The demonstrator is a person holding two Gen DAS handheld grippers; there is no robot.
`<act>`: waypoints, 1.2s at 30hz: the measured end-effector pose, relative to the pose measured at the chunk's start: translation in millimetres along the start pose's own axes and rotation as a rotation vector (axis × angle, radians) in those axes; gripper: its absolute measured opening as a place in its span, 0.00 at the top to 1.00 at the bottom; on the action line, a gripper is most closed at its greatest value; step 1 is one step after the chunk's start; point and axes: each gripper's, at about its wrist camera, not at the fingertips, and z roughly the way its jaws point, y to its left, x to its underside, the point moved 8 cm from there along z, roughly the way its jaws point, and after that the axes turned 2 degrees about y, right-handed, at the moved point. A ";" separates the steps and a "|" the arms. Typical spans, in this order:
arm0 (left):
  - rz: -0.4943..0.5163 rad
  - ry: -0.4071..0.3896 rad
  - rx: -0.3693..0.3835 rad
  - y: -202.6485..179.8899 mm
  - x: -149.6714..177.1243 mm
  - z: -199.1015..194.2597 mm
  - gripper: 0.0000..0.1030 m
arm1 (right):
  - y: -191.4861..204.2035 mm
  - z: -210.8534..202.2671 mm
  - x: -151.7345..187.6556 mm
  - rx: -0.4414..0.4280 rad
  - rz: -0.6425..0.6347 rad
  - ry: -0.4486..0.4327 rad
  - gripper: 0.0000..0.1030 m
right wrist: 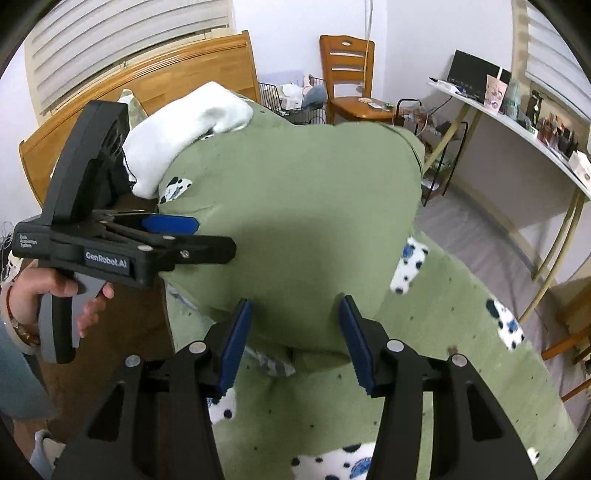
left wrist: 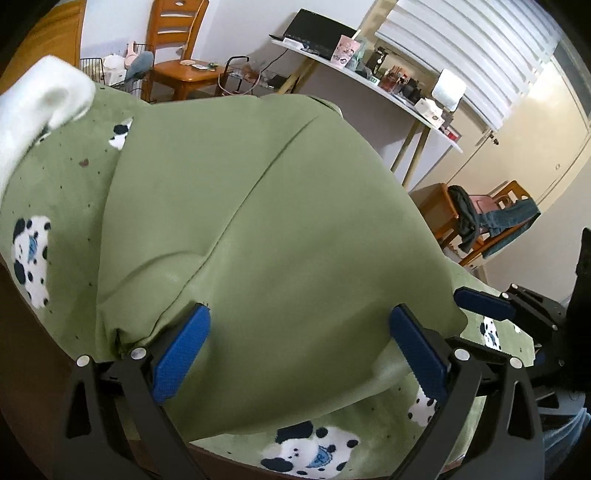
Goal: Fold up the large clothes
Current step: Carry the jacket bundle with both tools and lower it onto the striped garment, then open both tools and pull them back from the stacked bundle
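A large plain green garment [left wrist: 277, 221] lies spread on a green blanket printed with spotted dogs [left wrist: 33, 254]. My left gripper [left wrist: 298, 312] is open wide over the garment's near edge, its blue pads [left wrist: 181, 354] on either side of the cloth and not pinching it. The right wrist view shows this gripper [right wrist: 214, 234] from the side, low over the garment's [right wrist: 295, 203] left edge. My right gripper [right wrist: 294, 302] stands about half open. The garment's near hem lies between its fingers [right wrist: 236, 339], and the pads do not press on it. One of its blue fingers [left wrist: 484, 302] shows at the right.
A white pillow-like bundle [right wrist: 184, 122] lies at the blanket's [right wrist: 461, 332] far left by a wooden headboard [right wrist: 166, 77]. Beyond stand a wire basket [right wrist: 291, 99], a wooden chair [right wrist: 347, 74] and a white desk with a laptop [left wrist: 314, 33]. A hand [right wrist: 74, 295] grips the left handle.
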 end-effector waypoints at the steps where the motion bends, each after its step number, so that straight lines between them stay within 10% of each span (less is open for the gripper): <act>1: -0.004 -0.003 0.005 -0.4 2.9 0.8 0.07 | -1.0 0.9 3.2 0.000 0.000 0.005 0.52; 11: -0.008 -0.058 -0.030 -2.9 5.2 -6.8 0.07 | -2.2 -1.7 1.4 0.012 0.016 -0.011 0.51; 14: 0.023 -0.088 -0.069 -8.0 -2.2 -16.7 0.06 | 0.4 -4.9 -5.2 -0.004 0.035 -0.026 0.28; 20: -0.003 -0.120 -0.081 -5.1 -17.4 -38.9 0.06 | 0.2 -14.1 -12.8 -0.004 0.060 -0.050 0.21; 24: 0.054 -0.139 -0.150 -7.5 -16.7 -54.5 0.06 | -0.1 -20.6 -11.0 0.012 0.058 -0.058 0.06; 36: 0.127 -0.177 -0.377 -19.1 12.7 -119.1 0.06 | 11.6 -64.1 12.9 0.044 0.058 -0.056 0.06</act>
